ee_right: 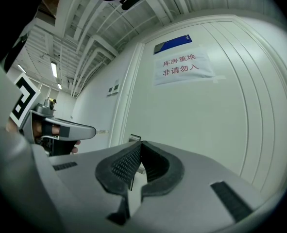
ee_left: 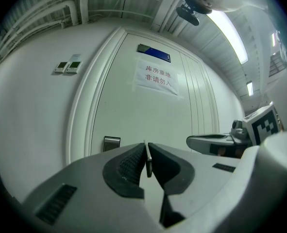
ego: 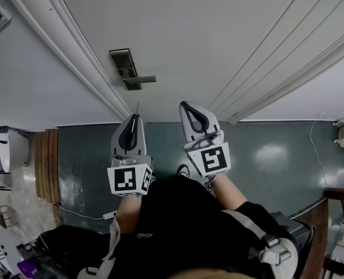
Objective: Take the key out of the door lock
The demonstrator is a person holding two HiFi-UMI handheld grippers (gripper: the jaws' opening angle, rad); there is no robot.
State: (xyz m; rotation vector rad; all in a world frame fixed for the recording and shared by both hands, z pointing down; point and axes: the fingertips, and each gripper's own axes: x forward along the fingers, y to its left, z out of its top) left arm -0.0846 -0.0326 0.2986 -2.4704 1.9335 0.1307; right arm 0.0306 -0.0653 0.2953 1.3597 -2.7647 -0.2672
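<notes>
My left gripper (ego: 134, 118) is shut on a thin metal key (ego: 137, 109), whose blade sticks out past the fingertips toward the white door (ego: 218, 34). In the left gripper view the key (ee_left: 147, 160) stands edge-on between the closed pads. The metal lock plate (ego: 124, 64) with its lever handle (ego: 139, 80) is on the door beyond the left gripper, apart from the key. My right gripper (ego: 186, 105) hovers beside the left one, shut with nothing in it. The right gripper view shows its own pads meeting at the tips (ee_right: 139, 144) and the left gripper (ee_right: 60, 129) off to the left.
A paper notice (ee_left: 154, 76) and a blue plate (ee_left: 154, 53) are fixed high on the door. Two wall switches (ee_left: 68, 67) sit left of the door frame (ego: 84, 57). Below lies a dark green floor (ego: 265, 156); a wooden panel (ego: 43, 156) stands at the left.
</notes>
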